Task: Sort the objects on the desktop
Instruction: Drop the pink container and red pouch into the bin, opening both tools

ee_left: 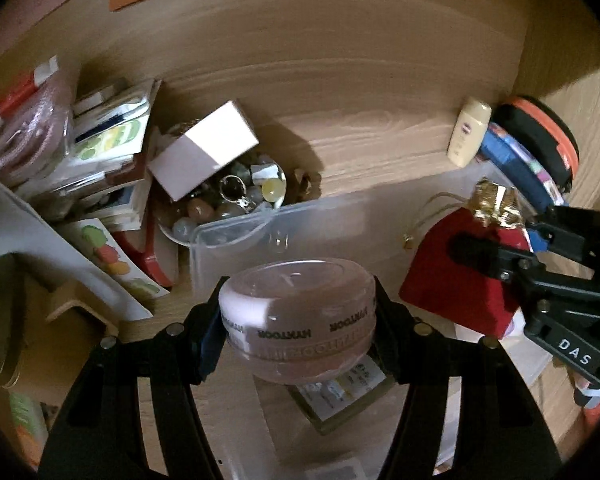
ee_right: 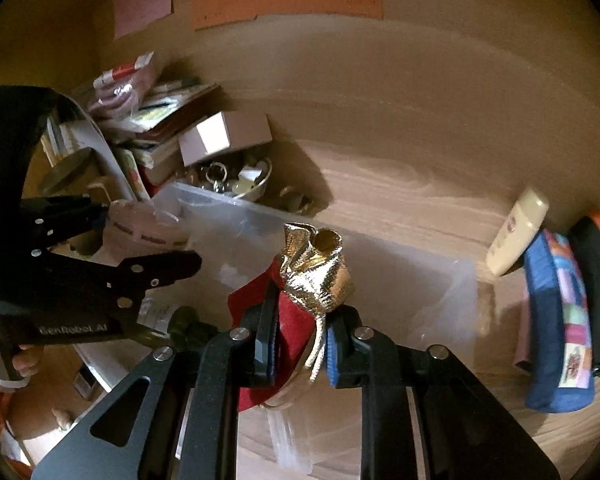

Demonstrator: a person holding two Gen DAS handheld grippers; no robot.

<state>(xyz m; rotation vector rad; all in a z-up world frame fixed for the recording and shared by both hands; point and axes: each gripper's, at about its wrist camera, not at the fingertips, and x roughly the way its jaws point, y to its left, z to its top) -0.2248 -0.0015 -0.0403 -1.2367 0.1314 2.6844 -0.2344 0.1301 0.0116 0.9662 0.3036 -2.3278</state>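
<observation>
My left gripper [ee_left: 298, 320] is shut on a round pink-and-white jar [ee_left: 296, 312] with black lettering, held above a clear plastic bin [ee_left: 236, 224]. My right gripper [ee_right: 302, 336] is shut on a red drawstring pouch with a gold top [ee_right: 312, 272], also held over the clear bin [ee_right: 420, 280]. In the left wrist view the pouch [ee_left: 460, 264] and right gripper [ee_left: 496, 244] show at the right. In the right wrist view the left gripper [ee_right: 148, 240] and the jar [ee_right: 140, 228] show at the left.
A bowl of stones and trinkets [ee_left: 228, 200] with a white box [ee_left: 204, 152] on it sits behind the bin. Books and packets [ee_left: 100, 152] pile at the left. A cream bottle [ee_left: 470, 132], a blue pouch [ee_right: 560, 320] and a black-orange case [ee_left: 540, 140] stand at the right.
</observation>
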